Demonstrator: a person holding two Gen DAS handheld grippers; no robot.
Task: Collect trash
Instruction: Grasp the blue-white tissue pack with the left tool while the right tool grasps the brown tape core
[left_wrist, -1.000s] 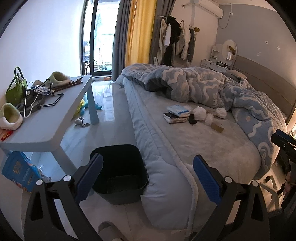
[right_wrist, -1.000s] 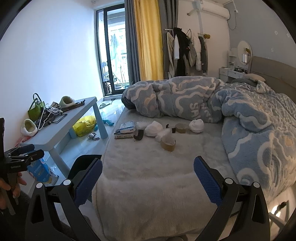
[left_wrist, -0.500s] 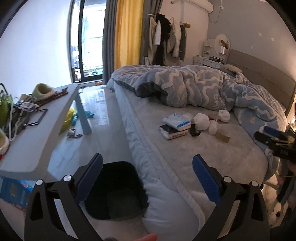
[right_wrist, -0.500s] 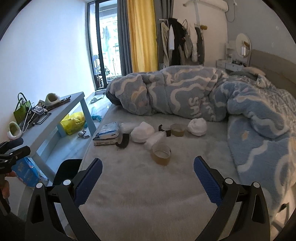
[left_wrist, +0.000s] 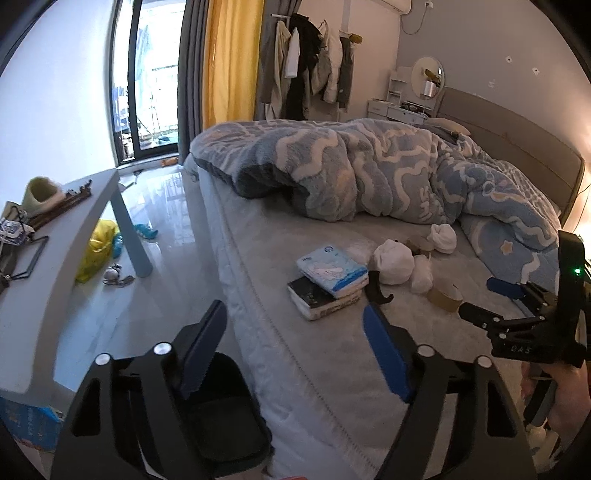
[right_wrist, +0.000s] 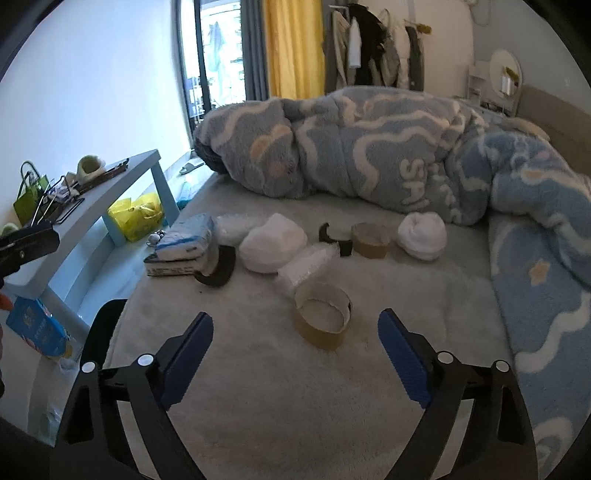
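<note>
Trash, scattered on the grey bed (right_wrist: 258, 387): nearest item a spent brown tape roll (right_wrist: 322, 318), standing on its rim, just ahead of the right gripper (right_wrist: 295, 354) and between the lines of its two blue pads. Behind it, a crumpled clear plastic wrapper (right_wrist: 306, 266) touching a white wad (right_wrist: 272, 246). Farther back, a second tape core (right_wrist: 370, 240) beside a curved black scrap (right_wrist: 334, 238), then another white wad (right_wrist: 422, 235) against the rolled blue-and-white duvet (right_wrist: 369, 147). A larger black curved piece (right_wrist: 219, 267) lies against a tissue pack (right_wrist: 186, 240) stacked on a dark book (right_wrist: 166, 268).

Right gripper: jaws wide but closing, nothing between the pads, nothing held; it hangs over bare bedcover short of the near tape roll.

Left gripper (left_wrist: 291, 354): jaws closing, still well apart, empty. It sits over the bed's edge, one pad above the mattress, the other above the floor side.

Black bin (left_wrist: 225, 424): on the floor tight against the bed, below the left gripper; what its interior holds cannot be told.

Also present: pale blue low table (right_wrist: 122, 195) along the wall, carrying a green handbag (right_wrist: 29, 197) and a slipper (right_wrist: 90, 164); yellow plastic bag (right_wrist: 135, 216) on the floor under it; blue box (right_wrist: 38, 328) at the table's near end.
</note>
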